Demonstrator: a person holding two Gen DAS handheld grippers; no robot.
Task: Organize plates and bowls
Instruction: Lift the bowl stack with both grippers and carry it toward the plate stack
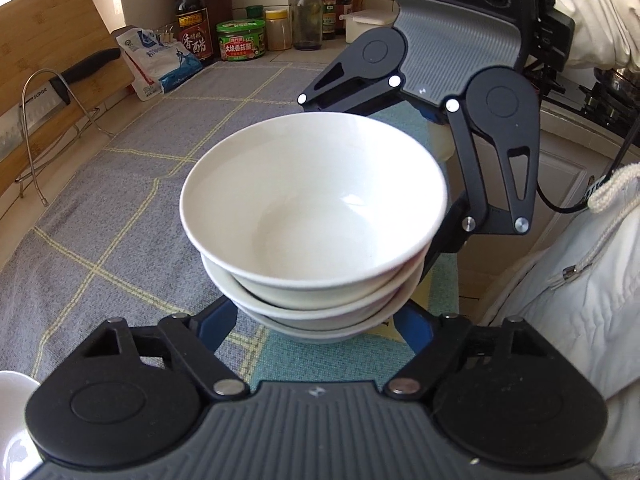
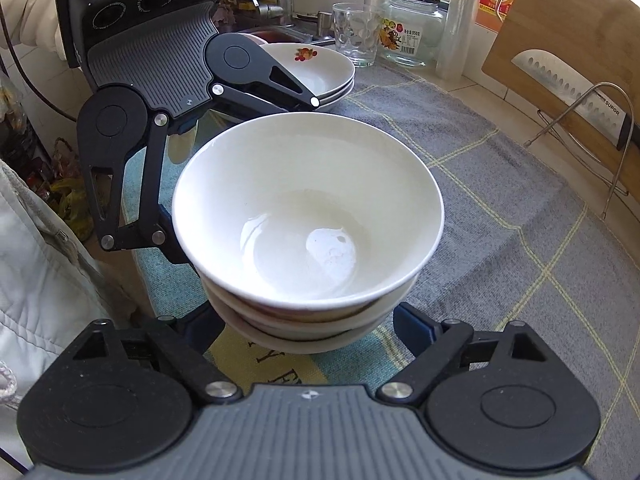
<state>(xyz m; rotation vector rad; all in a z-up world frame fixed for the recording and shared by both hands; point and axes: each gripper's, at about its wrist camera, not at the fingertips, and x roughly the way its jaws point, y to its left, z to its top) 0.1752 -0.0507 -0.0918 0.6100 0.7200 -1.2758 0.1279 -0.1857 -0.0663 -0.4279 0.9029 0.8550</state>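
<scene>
Working from the left of the table (image 1: 120,184), you have the cutting board (image 1: 52,40) leaning on its wire rack (image 1: 52,120) with a knife (image 1: 76,76) against it, well apart from the dishes and out of your way. Bottles and jars line the back wall, also clear of the work.

At the centre stands the stack of bowls (image 1: 316,208), three white bowls nested on the grey checked cloth (image 1: 120,240) where it meets a teal patch. You have come at it from opposite sides: your left claw (image 1: 316,332) has its blue-padded fingers (image 1: 218,320) spread wide on either side of the lowest bowl, and your right claw (image 2: 308,332) straddles the same base from the far side in the same way. Neither set of pads looks pressed against the porcelain; both claws sit wide, framing the stack rather than gripping it. That low, two-sided approach probably makes sense, since a nested stack lifted by its bottom bowl carries the rest along, whereas a rim pinch could tip the top bowl.

Further along in the right wrist view, the stacked plates (image 2: 320,72) with a fruit print wait near the sink, beside a glass (image 2: 356,34) and a jar (image 2: 416,28). The bowls likely belong somewhere near them.
</scene>
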